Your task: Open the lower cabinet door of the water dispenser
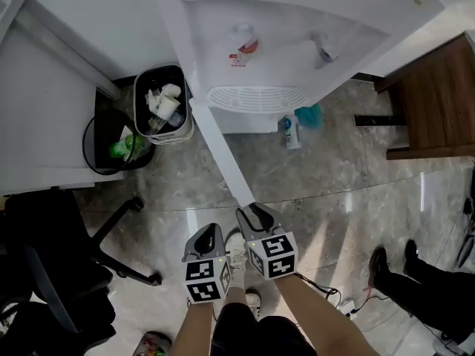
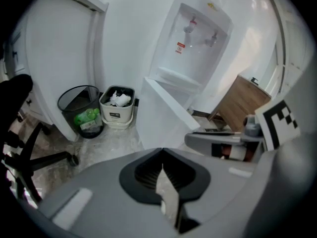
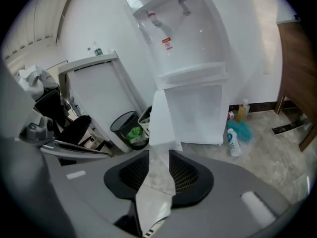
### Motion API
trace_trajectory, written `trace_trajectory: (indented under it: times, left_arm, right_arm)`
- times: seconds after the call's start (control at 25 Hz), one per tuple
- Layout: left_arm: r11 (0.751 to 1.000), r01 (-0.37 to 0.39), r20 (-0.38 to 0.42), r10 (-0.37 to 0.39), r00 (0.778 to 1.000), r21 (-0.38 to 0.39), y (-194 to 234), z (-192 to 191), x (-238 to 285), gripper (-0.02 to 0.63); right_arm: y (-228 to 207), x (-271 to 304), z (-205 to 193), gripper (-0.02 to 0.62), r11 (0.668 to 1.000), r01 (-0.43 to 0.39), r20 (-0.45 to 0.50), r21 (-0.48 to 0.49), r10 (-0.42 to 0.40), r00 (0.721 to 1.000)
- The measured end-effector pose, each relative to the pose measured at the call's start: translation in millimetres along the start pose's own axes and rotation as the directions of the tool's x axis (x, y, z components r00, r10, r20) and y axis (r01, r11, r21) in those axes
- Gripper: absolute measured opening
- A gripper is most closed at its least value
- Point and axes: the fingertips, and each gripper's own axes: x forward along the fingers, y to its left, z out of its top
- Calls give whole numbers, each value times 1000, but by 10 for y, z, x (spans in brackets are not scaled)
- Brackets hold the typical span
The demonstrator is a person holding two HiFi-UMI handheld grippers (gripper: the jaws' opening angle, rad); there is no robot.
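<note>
1. The lower cabinet door (image 1: 219,154) of the water dispenser (image 1: 297,58) already stands swung well out from the cabinet. From above it shows as a thin white strip. It runs from its hinge at the dispenser's left front corner, as the head view shows it, down toward the person.
2. The door's free edge is the end nearest the person and runs upright. It lies straight ahead of the right gripper (image 1: 251,212), right at that gripper's tips.
3. The right gripper is plainly the nearer one. The left gripper (image 1: 210,230) hangs just beside it, on the hinge side of the door's face and a little farther back. It is apart from the door.
4. The right jaws stand partway apart. In the right gripper view the door's near edge ends just at their tips, and only the floor (image 3: 262,152) shows in the gap behind. I see no pad pressing on the panel, so I judge this as beside the edge and not a grip.
5. The left jaws are together, with only a thin slit between them and nothing held.
6. In the right gripper view the inside of the lower cabinet is bare to see beside the door. I judge the opening as good as done. Any further swing would mean carrying that free edge sideways, away from the cabinet front.
</note>
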Motion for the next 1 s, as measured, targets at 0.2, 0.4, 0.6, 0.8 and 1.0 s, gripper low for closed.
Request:
trace_trajectory:
  times: [0.2, 0.4, 0.6, 0.8, 1.0]
  left_arm:
    - [998, -45, 8, 46, 999, -49, 263, -85, -105, 8]
    - [997, -52, 13, 53, 999, -54, 321, -89, -113, 8]
    - [998, -41, 6, 41, 999, -40, 210, -50, -141, 8]
    - [998, -49, -33, 48, 998, -44, -33, -18, -516, 8]
    - [999, -21, -44, 19, 999, -40, -518, 45, -1226, 6]
  right_arm:
    - [294, 119, -70, 7, 999, -36, -35, -30, 35, 999]
    - [378, 165, -97, -5, 997, -55, -49, -49, 53, 997]
    - [357, 58, -43, -5, 996, -56, -60, -75, 52, 997]
    - [386, -546, 67, -6, 999, -50, -22, 17, 50, 998]
    - [499, -1466, 158, -6, 997, -27, -23, 78, 29, 999]
